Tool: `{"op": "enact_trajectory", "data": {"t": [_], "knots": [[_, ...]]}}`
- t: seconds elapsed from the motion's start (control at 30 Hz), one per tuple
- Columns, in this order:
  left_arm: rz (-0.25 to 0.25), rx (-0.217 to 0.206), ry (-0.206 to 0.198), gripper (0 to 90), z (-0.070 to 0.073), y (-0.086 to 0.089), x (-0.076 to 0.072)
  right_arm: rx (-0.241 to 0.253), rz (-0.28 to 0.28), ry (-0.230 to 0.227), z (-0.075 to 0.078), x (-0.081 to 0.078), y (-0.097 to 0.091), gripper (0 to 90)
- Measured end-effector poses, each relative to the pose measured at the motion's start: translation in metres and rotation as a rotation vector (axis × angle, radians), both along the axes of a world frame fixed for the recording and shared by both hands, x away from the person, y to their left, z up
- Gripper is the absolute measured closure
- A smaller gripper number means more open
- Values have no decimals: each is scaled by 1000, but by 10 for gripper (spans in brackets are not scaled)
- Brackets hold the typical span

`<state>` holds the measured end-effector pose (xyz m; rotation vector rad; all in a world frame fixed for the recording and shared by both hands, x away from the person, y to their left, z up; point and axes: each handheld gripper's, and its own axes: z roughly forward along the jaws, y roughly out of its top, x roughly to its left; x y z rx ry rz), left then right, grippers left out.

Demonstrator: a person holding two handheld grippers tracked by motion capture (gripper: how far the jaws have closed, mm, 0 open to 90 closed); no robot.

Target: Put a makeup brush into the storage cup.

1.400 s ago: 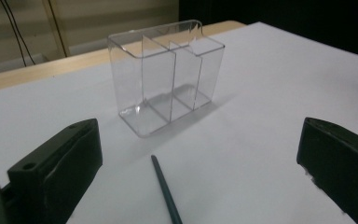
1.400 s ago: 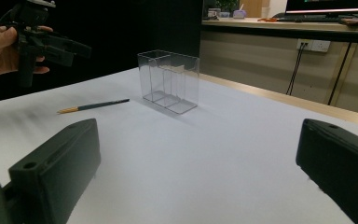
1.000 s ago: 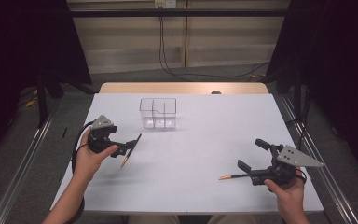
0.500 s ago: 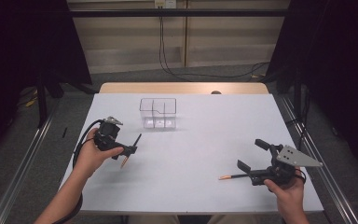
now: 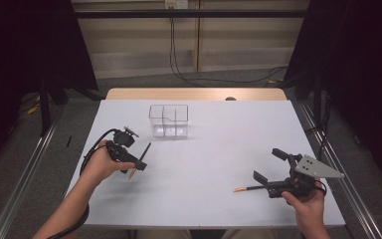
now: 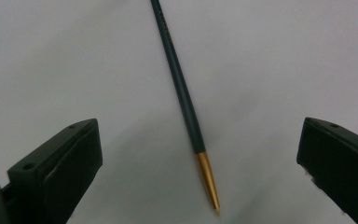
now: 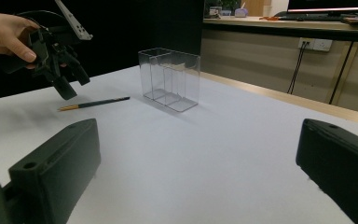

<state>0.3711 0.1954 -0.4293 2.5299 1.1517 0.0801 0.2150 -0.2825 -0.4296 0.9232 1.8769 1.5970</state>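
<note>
A dark green pen (image 5: 146,151) with a gold tip lies on the white table (image 5: 209,149) at the left. My left gripper (image 5: 134,162) tilts down over it, open. In the left gripper view the pen (image 6: 182,93) lies between the wide-apart jaws of the left gripper (image 6: 199,126), touching neither. A second pen (image 5: 248,188) with an orange tip lies at the front right, beside the near jaw of my right gripper (image 5: 269,166). The right gripper (image 7: 198,126) is open with nothing between its fingers. A clear divided box (image 5: 169,120) stands upright at the back centre.
In the right gripper view the clear box (image 7: 170,79) stands ahead, with the left gripper (image 7: 60,56), a hand and the green pen (image 7: 95,103) to its left. A wooden strip (image 5: 194,94) borders the table's far edge. Metal rails (image 5: 25,184) run along both sides.
My left gripper has moved a little to the right and tipped down over the green pen. The right gripper and both pens have stayed put.
</note>
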Motion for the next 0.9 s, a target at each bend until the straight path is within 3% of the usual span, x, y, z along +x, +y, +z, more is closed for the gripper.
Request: {"op": "enact_trajectory", "data": {"t": [0.17, 0.2, 0.33, 0.47, 0.63, 0.73, 0.9], "knots": [[6, 22, 32, 21, -1, -2, 0, 0, -2, 0, 0, 0, 0, 0], [-4, 45, 36, 52, -2, -2, 1, 0, -1, 0, 0, 0, 0, 0], [3, 40, 49, 123, -3, -2, 1, -2, -1, 0, 0, 0, 0, 0], [-5, 79, 60, 213, -5, -2, 1, 0, -3, 0, 0, -1, 0, 0], [-18, 76, 65, 325, -6, -2, 0, 2, -7, 2, 1, -1, -1, 0], [-7, 55, 99, 419, -8, -2, 0, 0, -5, 0, 1, -1, -1, 0], [-13, 67, 96, 458, -11, -1, 1, -3, -3, 1, 1, -1, -1, 0]]}}
